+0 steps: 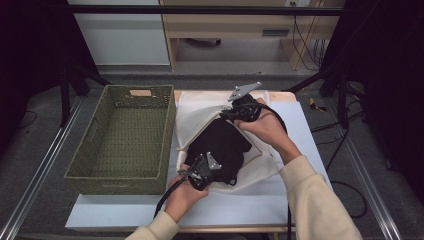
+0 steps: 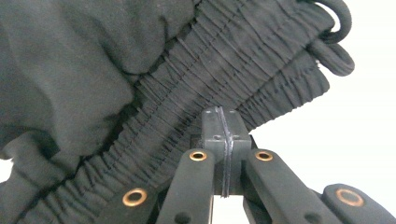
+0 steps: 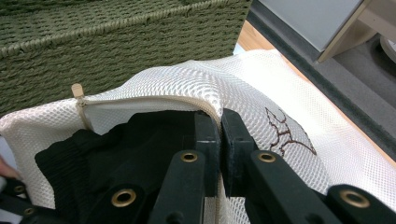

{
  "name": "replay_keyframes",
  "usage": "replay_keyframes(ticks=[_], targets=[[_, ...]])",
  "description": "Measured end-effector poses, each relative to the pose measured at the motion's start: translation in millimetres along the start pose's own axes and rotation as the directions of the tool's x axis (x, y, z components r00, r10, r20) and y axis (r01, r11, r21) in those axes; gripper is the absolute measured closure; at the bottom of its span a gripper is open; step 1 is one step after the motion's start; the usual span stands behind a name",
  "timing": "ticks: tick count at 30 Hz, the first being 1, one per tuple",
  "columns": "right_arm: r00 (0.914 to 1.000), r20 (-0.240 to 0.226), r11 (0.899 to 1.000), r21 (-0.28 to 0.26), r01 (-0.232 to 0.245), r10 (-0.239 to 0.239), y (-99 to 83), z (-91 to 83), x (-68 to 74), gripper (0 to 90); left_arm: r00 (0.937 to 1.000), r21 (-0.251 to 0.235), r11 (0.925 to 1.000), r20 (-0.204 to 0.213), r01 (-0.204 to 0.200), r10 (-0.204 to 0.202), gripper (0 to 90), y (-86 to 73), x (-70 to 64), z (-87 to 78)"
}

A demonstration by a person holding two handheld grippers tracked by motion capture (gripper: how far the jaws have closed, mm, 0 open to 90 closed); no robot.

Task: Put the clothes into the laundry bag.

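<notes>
**A:** Which step is this, would you say?

**B:** Loading a black garment (image 1: 222, 147) into a white mesh laundry bag (image 1: 195, 117) on the table (image 1: 280, 200). I judge it about half done: most of the cloth lies in the bag's mouth, with the elastic waistband (image 2: 224, 60) at the near side.

**A:** And the big green woven basket (image 1: 122, 135) to the left?

**B:** Nothing shows in it. It stands just beside the bag, touching or nearly so.

**A:** The tongs?

**B:** The right gripper (image 3: 220, 126) has its jaws pinched together on the bag's zipped rim, holding the opening up at the far side. The left gripper (image 2: 225, 128) has its jaws fully closed at the waistband; a thin fold may be caught between them, but I cannot tell for sure.

**A:** What does the next move call for?

**B:** Probably pushing the waistband and its drawcord loops (image 2: 334, 51) deeper while the right keeps the mouth lifted, so nothing snags the zipper pull (image 3: 77, 91).
</notes>
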State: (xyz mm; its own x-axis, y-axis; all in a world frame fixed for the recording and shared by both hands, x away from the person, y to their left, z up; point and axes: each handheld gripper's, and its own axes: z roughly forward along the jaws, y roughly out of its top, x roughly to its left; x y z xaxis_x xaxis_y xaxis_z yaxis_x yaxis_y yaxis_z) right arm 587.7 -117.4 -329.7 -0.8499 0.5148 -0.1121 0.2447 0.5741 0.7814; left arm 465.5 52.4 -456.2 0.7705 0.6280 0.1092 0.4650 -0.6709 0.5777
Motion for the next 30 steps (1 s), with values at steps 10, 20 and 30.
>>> replay_keyframes(ticks=[10,20,30], targets=[[1.0000,-0.007,1.000,0.011,0.001,0.000,-1.9,-0.8,-1.3,87.1,0.9984,-0.049,0.9981,-0.041,0.038,-0.040,90.0,6.3,9.0,10.8],[0.9998,-0.017,1.000,0.018,0.007,-0.007,-0.4,1.2,0.6,87.1,0.9958,-0.075,0.9951,-0.060,0.064,-0.069,89.9,13.7,19.2,19.8],[0.9998,-0.014,1.000,0.020,0.010,-0.010,1.7,1.0,-1.9,87.1,0.9952,-0.070,0.9962,-0.080,0.051,-0.057,90.0,21.9,24.3,25.5]])
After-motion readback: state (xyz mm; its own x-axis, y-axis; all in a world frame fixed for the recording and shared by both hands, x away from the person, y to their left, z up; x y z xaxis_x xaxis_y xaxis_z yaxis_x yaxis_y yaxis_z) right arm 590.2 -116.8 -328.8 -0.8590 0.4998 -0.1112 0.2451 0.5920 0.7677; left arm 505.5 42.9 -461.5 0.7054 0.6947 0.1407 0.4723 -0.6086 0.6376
